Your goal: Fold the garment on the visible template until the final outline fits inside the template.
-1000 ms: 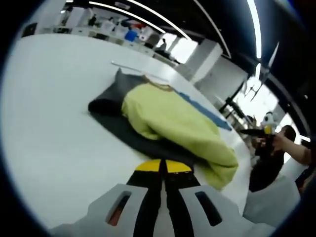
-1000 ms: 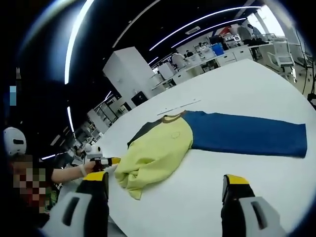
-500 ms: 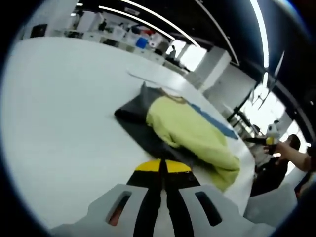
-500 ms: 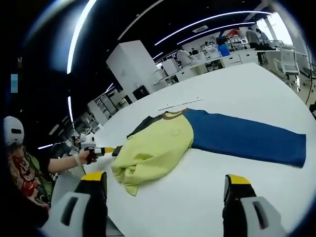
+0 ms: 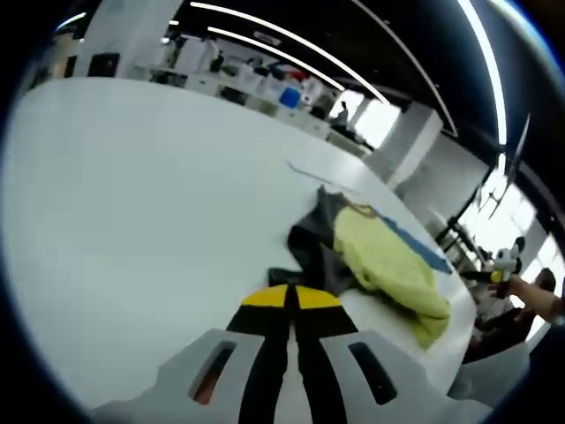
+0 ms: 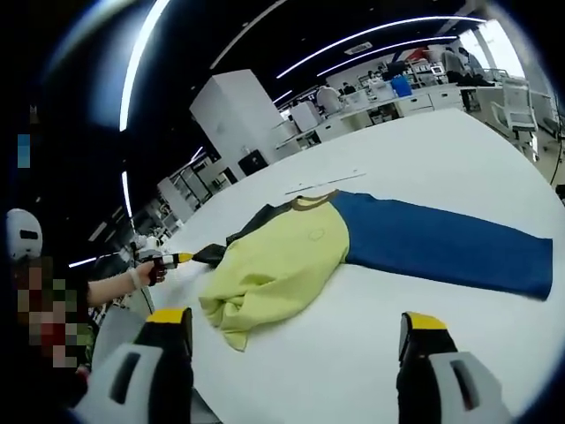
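Table (image 5: 132, 194): dark sleeve (image 5: 305, 256) pulled outward (left hand-held gripper (image 5: 288, 299) pinching).

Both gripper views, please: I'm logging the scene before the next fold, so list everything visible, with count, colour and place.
garment: one, yellow-green body, dark grey sleeve, blue sleeve stretched right in the right gripper view; lying on the table.
table: one, white, under the garment.
thin strip: one, pale, on the table beyond the collar.
left gripper: one, yellow-tipped fingers shut on the dark grey sleeve; a hand holds it.
right gripper: one, grey with yellow-tipped fingers, open, over the table's near edge.
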### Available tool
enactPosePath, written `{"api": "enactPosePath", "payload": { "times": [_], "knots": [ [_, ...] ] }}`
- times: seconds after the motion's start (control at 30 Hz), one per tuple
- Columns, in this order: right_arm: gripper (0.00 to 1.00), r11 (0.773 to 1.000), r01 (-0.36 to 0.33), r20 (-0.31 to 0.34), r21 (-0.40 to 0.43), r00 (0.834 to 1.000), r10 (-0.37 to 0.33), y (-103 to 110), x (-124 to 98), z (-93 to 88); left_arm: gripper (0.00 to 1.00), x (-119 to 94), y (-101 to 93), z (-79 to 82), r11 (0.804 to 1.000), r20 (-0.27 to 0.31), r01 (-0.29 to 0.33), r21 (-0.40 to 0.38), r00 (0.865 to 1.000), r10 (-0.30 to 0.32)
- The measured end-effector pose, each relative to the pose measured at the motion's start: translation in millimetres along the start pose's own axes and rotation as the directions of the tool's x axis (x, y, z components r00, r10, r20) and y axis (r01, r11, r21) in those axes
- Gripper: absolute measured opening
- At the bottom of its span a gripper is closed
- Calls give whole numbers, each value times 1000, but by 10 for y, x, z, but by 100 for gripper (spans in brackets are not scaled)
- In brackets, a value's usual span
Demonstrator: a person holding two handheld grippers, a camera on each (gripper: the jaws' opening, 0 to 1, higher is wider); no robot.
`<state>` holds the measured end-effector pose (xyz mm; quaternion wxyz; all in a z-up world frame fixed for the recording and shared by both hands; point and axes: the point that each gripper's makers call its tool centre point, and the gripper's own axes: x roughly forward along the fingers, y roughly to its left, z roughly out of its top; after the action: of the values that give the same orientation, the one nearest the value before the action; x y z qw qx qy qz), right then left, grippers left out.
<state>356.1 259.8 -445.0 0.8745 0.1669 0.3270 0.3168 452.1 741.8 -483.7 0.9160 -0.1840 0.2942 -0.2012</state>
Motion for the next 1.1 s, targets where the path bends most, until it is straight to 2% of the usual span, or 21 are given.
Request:
{"api": "enactPosePath", "payload": {
  "times": [0.2,0.27,0.4,0.63,0.87,1.0,1.1],
  "knots": [
    [98,1000,6,-12,5,1000,-6,-15,12,-18,0,-122,330,221,997,39,-78,4,996,78],
    [98,1000,7,-14,7,1000,-7,-16,13,-24,0,-150,427,294,995,60,-95,-27,994,96],
    [98,1000,16,-26,12,1000,-16,-35,11,-52,0,-188,559,371,991,67,-130,-13,989,131],
    [98,999,29,-37,22,999,-28,-63,16,-72,0,-168,969,650,986,111,-159,-40,980,163],
    [98,999,37,-38,27,999,-36,-82,27,-61,0,-51,1173,943,983,130,-183,-22,974,185],
    [98,998,47,-50,30,998,-45,-111,23,-87,0,-23,1243,1128,982,160,-189,-24,969,191],
    [98,998,52,-54,35,997,-51,-135,26,-98,0,-9,1293,1198,977,156,-212,13,966,207]
  ]
}}
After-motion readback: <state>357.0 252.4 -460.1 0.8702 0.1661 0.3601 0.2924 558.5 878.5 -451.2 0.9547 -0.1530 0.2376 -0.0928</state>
